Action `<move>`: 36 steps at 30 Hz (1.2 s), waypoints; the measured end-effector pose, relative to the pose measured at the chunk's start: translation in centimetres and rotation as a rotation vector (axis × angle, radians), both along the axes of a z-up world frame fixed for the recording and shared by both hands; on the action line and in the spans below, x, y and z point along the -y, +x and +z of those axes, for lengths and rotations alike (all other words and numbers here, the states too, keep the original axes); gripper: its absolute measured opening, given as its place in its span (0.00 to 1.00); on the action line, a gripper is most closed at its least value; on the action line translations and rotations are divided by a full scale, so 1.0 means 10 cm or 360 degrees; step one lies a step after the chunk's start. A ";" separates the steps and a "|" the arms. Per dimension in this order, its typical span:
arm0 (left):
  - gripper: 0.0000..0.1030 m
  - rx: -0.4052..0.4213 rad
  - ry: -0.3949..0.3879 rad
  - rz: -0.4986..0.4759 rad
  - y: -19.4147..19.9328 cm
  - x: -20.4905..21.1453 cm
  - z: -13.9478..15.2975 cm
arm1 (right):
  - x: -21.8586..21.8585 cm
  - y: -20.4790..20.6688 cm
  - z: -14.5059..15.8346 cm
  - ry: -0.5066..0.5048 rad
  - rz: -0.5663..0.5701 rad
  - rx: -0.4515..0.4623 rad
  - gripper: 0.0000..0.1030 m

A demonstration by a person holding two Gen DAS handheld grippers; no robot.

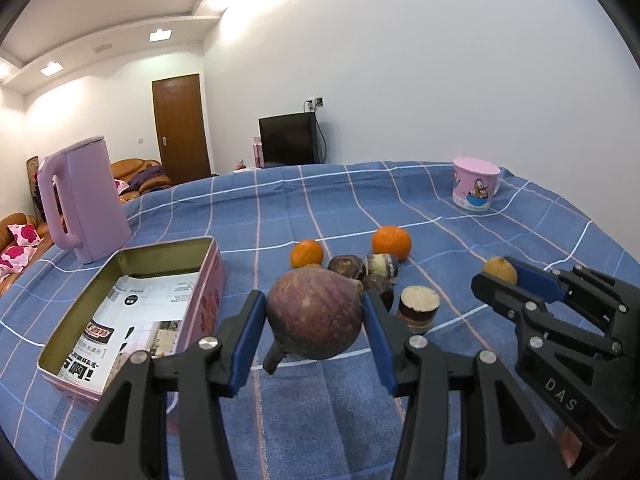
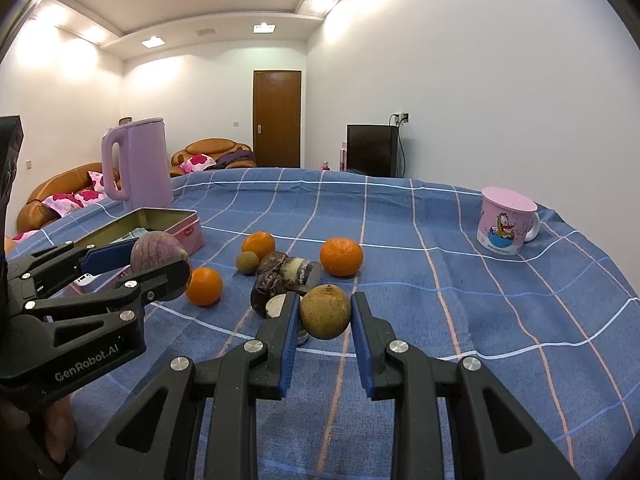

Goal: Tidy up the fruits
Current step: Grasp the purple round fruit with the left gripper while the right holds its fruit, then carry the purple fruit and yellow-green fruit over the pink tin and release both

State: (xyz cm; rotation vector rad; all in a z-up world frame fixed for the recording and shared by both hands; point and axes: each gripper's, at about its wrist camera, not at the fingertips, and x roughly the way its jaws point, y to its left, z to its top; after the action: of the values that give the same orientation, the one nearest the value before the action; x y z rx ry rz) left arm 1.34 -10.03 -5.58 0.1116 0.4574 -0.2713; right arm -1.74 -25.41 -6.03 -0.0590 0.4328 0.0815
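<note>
My left gripper point(image 1: 315, 308) is shut on a large purple-brown fruit with a dark stem point(image 1: 314, 314) and holds it above the blue checked cloth, right of an open pink tin point(image 1: 200, 300) lined with newspaper. My right gripper point(image 2: 326, 312) is shut on a small round tan fruit point(image 2: 326, 311); it also shows in the left wrist view point(image 1: 500, 270). On the cloth lie oranges point(image 2: 341, 257) point(image 2: 259, 244) point(image 2: 204, 286), a small tan fruit point(image 2: 246, 262) and several dark brown cut pieces point(image 2: 280, 270). The left gripper point(image 2: 160, 264) shows at the left of the right wrist view.
A lilac kettle point(image 1: 86, 200) stands behind the tin at the table's far left. A pink cartoon mug point(image 2: 506, 220) stands at the far right. The blue cloth point(image 2: 480, 320) covers the whole table. Sofas, a door and a black cabinet lie beyond.
</note>
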 end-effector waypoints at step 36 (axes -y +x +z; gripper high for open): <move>0.50 0.0115 -0.0070 0.0129 -0.04 -0.33 0.17 | -0.12 -0.01 0.14 0.0009 0.0103 0.0073 0.26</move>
State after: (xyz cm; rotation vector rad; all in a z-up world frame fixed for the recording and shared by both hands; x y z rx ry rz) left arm 0.92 -6.75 -3.90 0.0598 0.3829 -0.1971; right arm -1.80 -24.24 -4.67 -0.0694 0.3849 0.1450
